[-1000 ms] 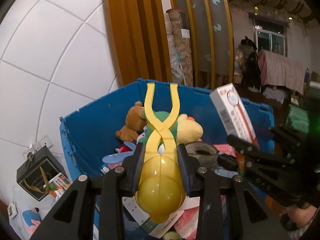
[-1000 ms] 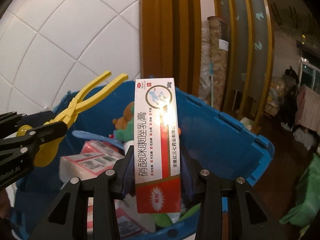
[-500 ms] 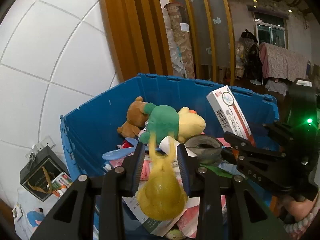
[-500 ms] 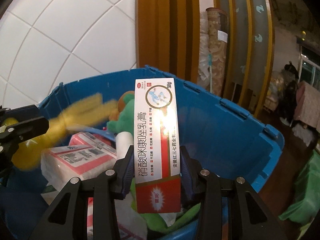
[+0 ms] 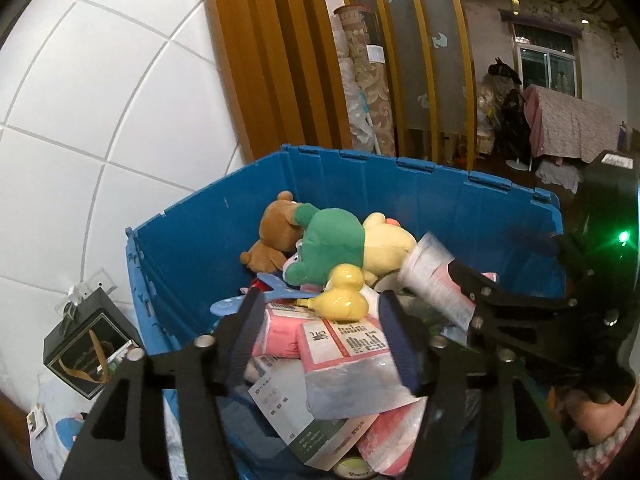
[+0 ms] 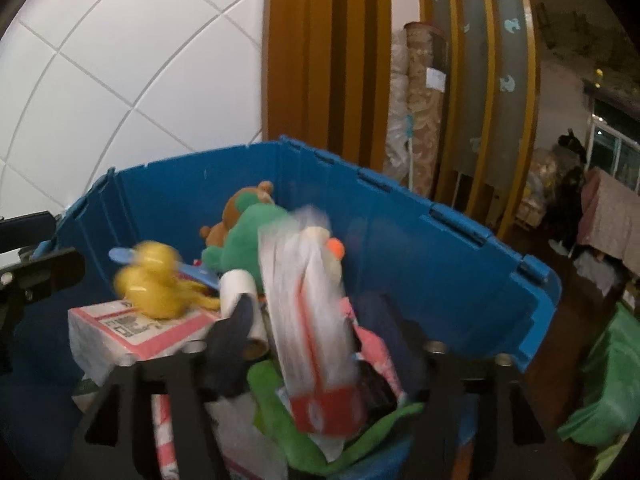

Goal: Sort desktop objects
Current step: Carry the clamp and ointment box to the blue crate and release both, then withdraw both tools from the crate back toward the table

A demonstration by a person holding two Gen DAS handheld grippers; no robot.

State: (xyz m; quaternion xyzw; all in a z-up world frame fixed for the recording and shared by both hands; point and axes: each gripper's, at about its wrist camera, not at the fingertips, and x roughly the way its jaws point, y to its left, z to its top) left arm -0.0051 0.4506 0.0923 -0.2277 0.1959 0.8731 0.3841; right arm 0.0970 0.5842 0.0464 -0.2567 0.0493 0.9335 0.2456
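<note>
A blue bin [image 5: 400, 200] holds plush toys and packets. My left gripper [image 5: 320, 304] hangs over it with its jaws opening and nothing gripped. The yellow ball-clip toy [image 5: 344, 298] lies just beyond its fingertips on a pink tissue pack [image 5: 344, 344]. My right gripper [image 6: 312, 312] is also over the bin [image 6: 420, 248], jaws opening. The white-and-red ointment box [image 6: 312, 312] is blurred between them, loose and tipping down; the pads stand clear of it. The left wrist view shows that box [image 5: 432, 280] beside the right gripper's fingers [image 5: 484, 300].
A brown bear [image 5: 276, 236], a green plush [image 5: 332, 248] and a yellow plush [image 5: 384, 244] lie at the bin's back. A black gift box [image 5: 88, 356] sits on the floor left of the bin. White tiled wall and wooden slats stand behind. A green bag [image 6: 608, 392] is at right.
Both grippers went from shut to open. The yellow toy slid out of the left jaws into the bin. The ointment box, upright in the right jaws before, now tips and drops.
</note>
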